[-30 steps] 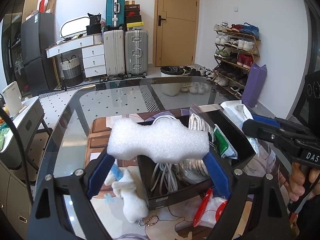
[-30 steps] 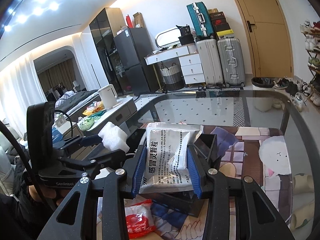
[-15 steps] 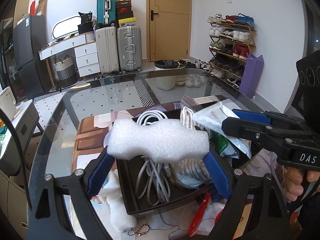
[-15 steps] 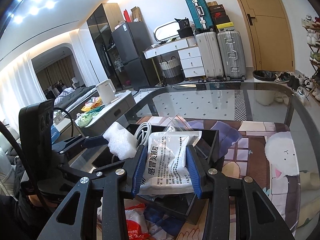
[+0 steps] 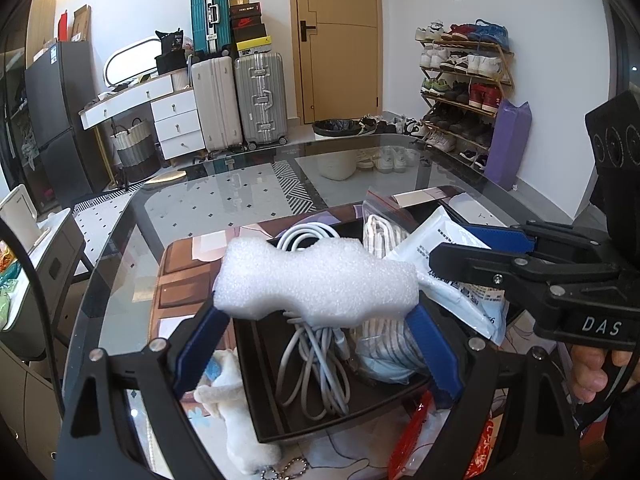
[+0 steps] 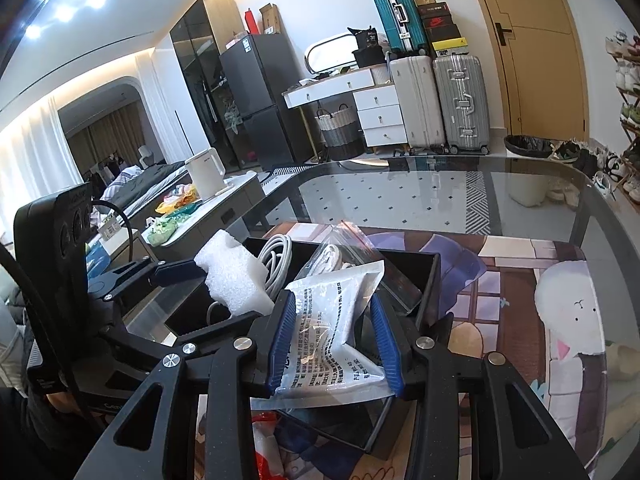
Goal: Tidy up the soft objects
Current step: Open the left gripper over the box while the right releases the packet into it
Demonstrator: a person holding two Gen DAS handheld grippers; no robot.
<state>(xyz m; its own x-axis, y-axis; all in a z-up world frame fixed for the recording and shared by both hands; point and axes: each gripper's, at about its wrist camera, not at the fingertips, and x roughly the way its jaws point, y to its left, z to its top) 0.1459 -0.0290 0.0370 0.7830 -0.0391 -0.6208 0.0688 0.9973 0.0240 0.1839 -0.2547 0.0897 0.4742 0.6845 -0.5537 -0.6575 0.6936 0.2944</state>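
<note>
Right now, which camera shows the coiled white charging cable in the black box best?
The left wrist view: the coiled white charging cable lies lengthwise in the black box, partly under the white foam block. The right wrist view shows only its loops behind that foam.

- Right gripper [image 6: 333, 334]: blue pads pressed on both sides of a printed plastic pouch [image 6: 328, 328]; pouch crumpled, held over the black tray [image 6: 430, 276].
- Left gripper [image 6: 224, 280], at left of frame: holds a white foam piece [image 6: 232, 276] above the tray's left part.
- Tray contents visible: coiled white cable [image 6: 276, 256]; clear zip bag [image 6: 340, 248] with a red seal strip, white cord inside.
- Tray sits on a printed mat [image 6: 520, 280] on the glass table [image 6: 400, 200].
- Red-and-white packet [image 6: 266, 456] on the mat, partly hidden below the right gripper.
</note>
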